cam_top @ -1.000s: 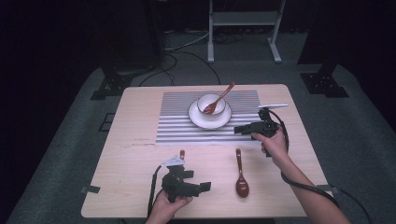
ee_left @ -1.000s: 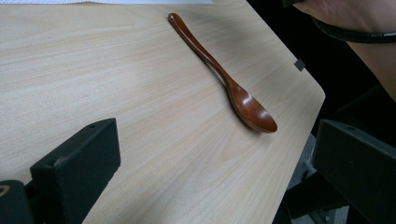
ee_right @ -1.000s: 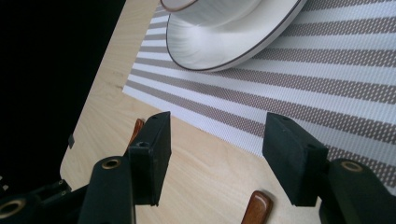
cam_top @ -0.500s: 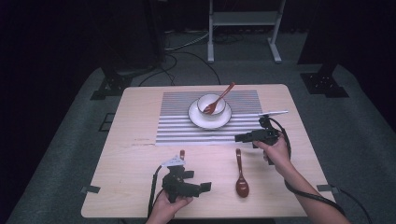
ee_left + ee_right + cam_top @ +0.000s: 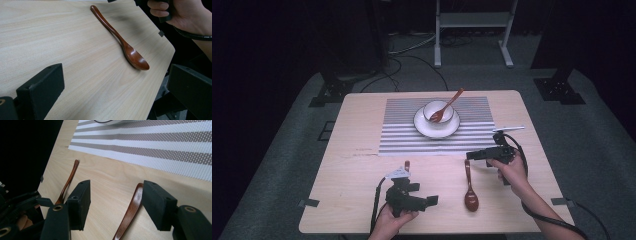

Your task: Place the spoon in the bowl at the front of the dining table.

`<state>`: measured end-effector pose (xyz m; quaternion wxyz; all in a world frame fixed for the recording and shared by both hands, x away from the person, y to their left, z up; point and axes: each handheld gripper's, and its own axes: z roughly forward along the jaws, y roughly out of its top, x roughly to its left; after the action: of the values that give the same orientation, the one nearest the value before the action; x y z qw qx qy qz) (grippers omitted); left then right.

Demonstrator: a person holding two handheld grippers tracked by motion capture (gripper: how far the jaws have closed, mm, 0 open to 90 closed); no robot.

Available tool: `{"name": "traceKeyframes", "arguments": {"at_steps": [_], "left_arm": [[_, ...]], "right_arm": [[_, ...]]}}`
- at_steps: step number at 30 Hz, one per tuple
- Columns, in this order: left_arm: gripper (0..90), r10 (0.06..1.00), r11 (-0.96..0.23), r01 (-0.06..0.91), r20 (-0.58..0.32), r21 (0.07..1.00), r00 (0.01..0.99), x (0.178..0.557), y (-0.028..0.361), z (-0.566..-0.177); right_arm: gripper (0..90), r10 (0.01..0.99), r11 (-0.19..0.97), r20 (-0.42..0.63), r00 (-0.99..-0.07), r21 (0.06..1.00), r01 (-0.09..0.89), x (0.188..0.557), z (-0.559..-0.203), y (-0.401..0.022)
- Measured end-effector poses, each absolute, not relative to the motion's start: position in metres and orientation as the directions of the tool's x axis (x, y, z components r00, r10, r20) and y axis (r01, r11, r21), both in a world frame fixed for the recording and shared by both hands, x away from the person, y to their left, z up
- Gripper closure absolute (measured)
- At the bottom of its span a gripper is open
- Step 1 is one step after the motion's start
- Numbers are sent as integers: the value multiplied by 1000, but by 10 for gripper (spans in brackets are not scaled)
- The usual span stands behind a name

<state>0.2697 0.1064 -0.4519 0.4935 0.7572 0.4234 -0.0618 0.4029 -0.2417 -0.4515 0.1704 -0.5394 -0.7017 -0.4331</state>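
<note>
Gaping right tool (image 5: 113,202) straddling spoon handle (image 5: 130,212)

In the right gripper view, the brown spoon (image 5: 130,213) runs off the bottom edge, its bowl unseen, and the right-hand jaw covers part of its handle tip. A second utensil (image 5: 68,182) at middle left disappears behind the left gripper (image 5: 23,205), so its head cannot be told. The white plate (image 5: 106,121) is clipped by the top edge. In the left gripper view, the person's right hand (image 5: 180,12) is cut off at upper right.

Brown wooden spoon (image 5: 120,40) flat on table (image 5: 62,45), between wide-apart left gripper (image 5: 115,87) jaws.
</note>
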Motion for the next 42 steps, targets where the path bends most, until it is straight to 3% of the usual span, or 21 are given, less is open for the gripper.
{"name": "traceKeyframes", "arguments": {"at_steps": [42], "left_arm": [[1, 583, -158, 700, -507, 696, 635, 269, 106, -452]], "right_arm": [[383, 540, 9, 757, -367, 431, 902, 354, -467, -251]]}}
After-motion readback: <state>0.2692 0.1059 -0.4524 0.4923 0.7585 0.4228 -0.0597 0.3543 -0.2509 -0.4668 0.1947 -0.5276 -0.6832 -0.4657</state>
